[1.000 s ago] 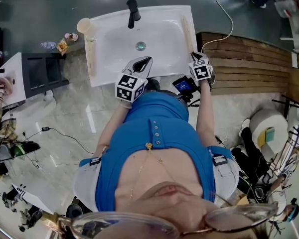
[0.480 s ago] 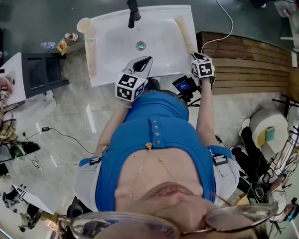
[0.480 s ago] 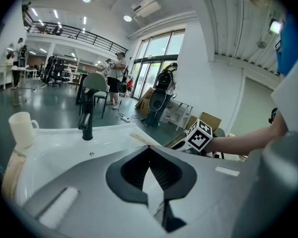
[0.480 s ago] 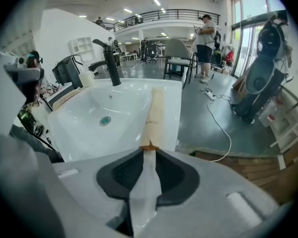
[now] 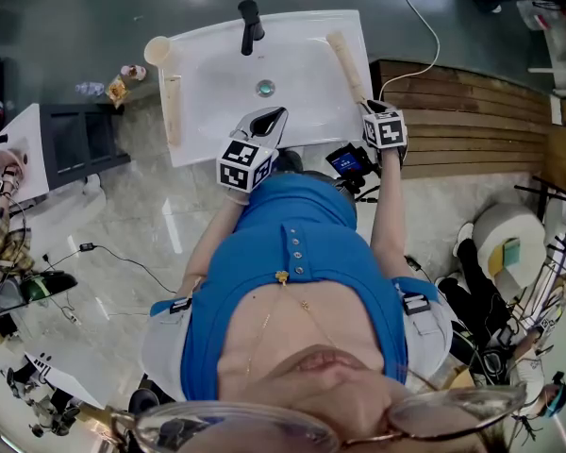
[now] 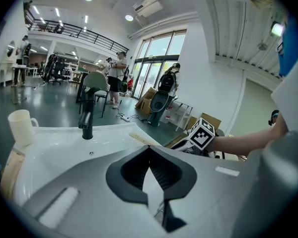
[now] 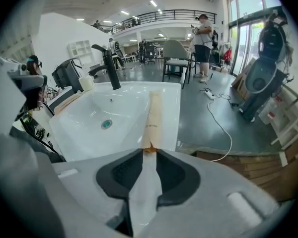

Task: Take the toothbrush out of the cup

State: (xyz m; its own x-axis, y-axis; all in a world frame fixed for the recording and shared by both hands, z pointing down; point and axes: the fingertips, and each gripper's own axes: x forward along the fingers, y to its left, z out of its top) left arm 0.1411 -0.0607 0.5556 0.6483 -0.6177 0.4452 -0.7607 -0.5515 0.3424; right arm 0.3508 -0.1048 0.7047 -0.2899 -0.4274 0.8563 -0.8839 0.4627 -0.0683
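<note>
A cream cup (image 5: 158, 50) (image 6: 21, 128) stands on the back left corner of the white sink (image 5: 307, 111), and I see nothing sticking out of it. My right gripper (image 5: 366, 105) (image 7: 149, 150) is shut on the near end of a long cream tube with print (image 5: 346, 64) (image 7: 153, 118), which slants over the sink's right rim. Whether a toothbrush is inside the tube I cannot tell. My left gripper (image 5: 279, 113) (image 6: 149, 147) hovers over the sink's front edge, shut and empty.
A black faucet (image 5: 250, 25) (image 7: 109, 63) stands at the back of the basin, with the drain (image 5: 265, 88) in the middle. A second long cream piece (image 5: 173, 111) lies along the left rim. Wooden steps (image 5: 472, 125) run to the right of the sink.
The right gripper has rolled, and the far end of the cream tube has swung left from along the right rim toward the basin. The left gripper has stayed put.
</note>
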